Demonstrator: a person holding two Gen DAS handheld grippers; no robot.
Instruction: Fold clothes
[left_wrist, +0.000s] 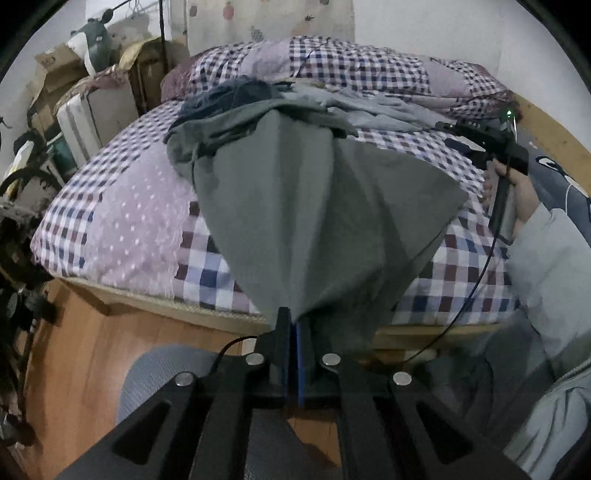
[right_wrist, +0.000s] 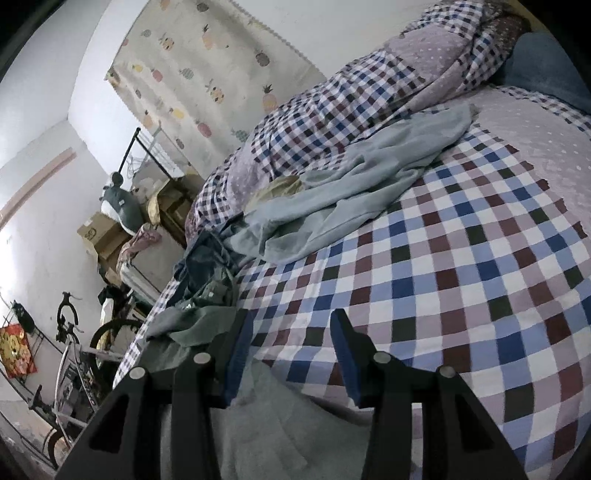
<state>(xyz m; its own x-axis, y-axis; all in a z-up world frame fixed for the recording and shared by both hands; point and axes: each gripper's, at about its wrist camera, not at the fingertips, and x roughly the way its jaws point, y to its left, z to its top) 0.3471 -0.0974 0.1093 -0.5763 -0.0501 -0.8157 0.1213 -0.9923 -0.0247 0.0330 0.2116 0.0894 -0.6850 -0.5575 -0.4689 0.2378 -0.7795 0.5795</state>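
My left gripper (left_wrist: 294, 321) is shut on the edge of a grey-green garment (left_wrist: 314, 206) and holds it stretched from the bed's front edge up toward the clothes pile. The same garment shows at the lower left of the right wrist view (right_wrist: 207, 325). My right gripper (right_wrist: 291, 332) is open and empty just above the checked bedspread (right_wrist: 461, 277), with its left finger (right_wrist: 240, 350) beside the garment. In the left wrist view it (left_wrist: 476, 136) is held in a hand at the right. A light grey garment (right_wrist: 351, 184) and a dark blue one (right_wrist: 199, 258) lie crumpled behind.
A rolled checked quilt (left_wrist: 351, 66) lies along the bed's far side. Cardboard boxes (left_wrist: 48, 77), a plush toy (left_wrist: 92, 40) and a bicycle (right_wrist: 74, 354) stand left of the bed. The wooden floor (left_wrist: 85, 350) and a grey chair seat (left_wrist: 162, 369) are below the left gripper.
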